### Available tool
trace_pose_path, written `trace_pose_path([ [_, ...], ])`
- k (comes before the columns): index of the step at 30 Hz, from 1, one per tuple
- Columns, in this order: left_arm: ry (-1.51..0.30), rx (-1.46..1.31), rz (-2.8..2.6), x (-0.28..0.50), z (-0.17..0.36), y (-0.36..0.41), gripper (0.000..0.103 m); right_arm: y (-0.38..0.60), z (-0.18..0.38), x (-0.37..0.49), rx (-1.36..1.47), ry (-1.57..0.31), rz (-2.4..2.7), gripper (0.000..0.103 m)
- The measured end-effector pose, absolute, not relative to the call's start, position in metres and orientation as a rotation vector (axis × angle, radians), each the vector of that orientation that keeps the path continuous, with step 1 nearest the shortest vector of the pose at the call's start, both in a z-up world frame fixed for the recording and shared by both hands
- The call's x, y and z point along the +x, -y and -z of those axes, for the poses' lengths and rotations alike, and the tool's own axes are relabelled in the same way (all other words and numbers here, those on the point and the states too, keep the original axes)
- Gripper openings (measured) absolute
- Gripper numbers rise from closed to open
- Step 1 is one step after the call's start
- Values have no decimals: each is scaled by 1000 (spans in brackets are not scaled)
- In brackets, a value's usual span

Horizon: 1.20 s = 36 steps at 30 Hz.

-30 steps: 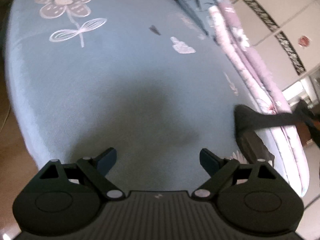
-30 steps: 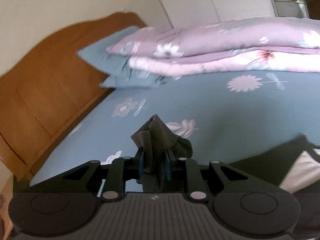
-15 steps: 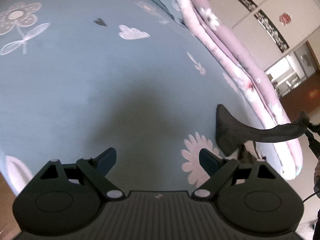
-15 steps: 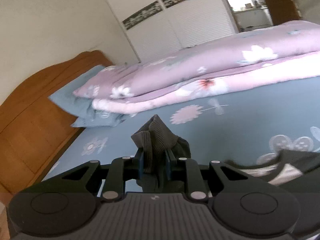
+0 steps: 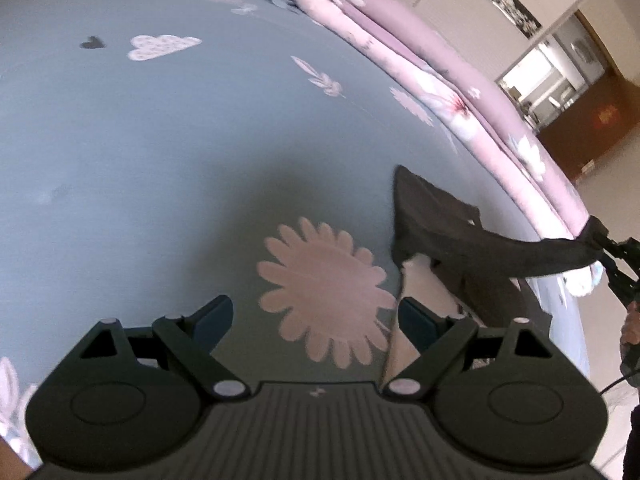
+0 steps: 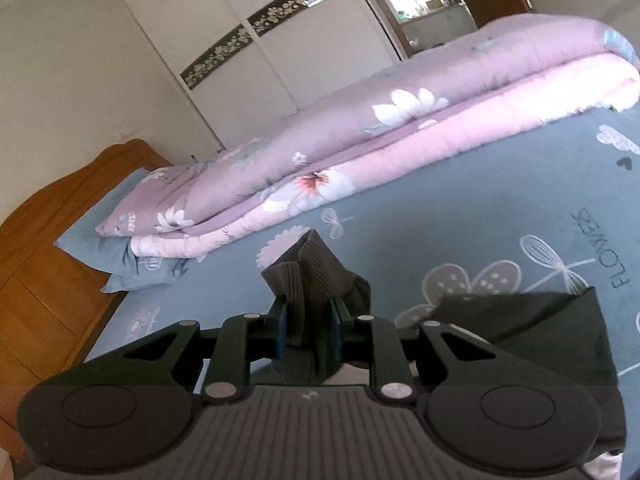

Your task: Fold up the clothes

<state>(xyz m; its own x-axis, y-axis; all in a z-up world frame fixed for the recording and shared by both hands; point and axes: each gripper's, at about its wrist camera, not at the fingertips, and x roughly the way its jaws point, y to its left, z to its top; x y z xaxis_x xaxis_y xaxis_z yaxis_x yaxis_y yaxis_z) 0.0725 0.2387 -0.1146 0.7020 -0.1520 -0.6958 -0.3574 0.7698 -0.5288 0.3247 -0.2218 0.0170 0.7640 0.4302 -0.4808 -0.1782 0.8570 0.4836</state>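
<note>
A dark grey garment [image 5: 448, 236] with a pale inner side lies partly on the blue flowered bedsheet [image 5: 160, 152]. One part of it is stretched up and to the right, into my right gripper [image 5: 604, 240] at the frame's edge. In the right wrist view my right gripper [image 6: 308, 330] is shut on the garment's ribbed cuff [image 6: 310, 276], and the rest of the garment [image 6: 532, 328] trails at lower right. My left gripper [image 5: 316, 320] hangs open over a pink flower print, with nothing between its fingers; the garment's pale edge lies just by the right finger.
A folded pink and lilac quilt [image 6: 360, 160] runs along the far side of the bed, beside a blue pillow [image 6: 104, 236] and a wooden headboard [image 6: 44, 248]. White wardrobe doors [image 6: 256, 48] and an open doorway [image 6: 420, 4] stand beyond. A hand [image 5: 632, 332] shows at right.
Both grippers have swept sideways along the bed. The garment has come closer to my left gripper and its pale inner side now shows. The right gripper still holds the cuff.
</note>
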Motion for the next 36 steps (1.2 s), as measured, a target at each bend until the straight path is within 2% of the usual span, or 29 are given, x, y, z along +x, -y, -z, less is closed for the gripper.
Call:
trace_pose_path([
  [13, -861, -612, -34, 105, 109, -181, 89, 299, 36, 326, 585, -648, -260, 26],
  [15, -870, -608, -21, 109, 110, -173, 89, 308, 50, 330, 628, -692, -270, 32],
  [19, -897, -577, -1, 124, 112, -158, 89, 317, 89, 336, 656, -796, -230, 34],
  [23, -903, -492, 36, 154, 106, -139, 89, 325, 117, 331, 674, -870, -165, 57],
  [30, -873, -435, 161, 211, 110, -96, 89, 359, 117, 297, 797, -744, -43, 60],
  [36, -872, -391, 189, 243, 141, -75, 89, 352, 111, 296, 713, -743, -35, 60],
])
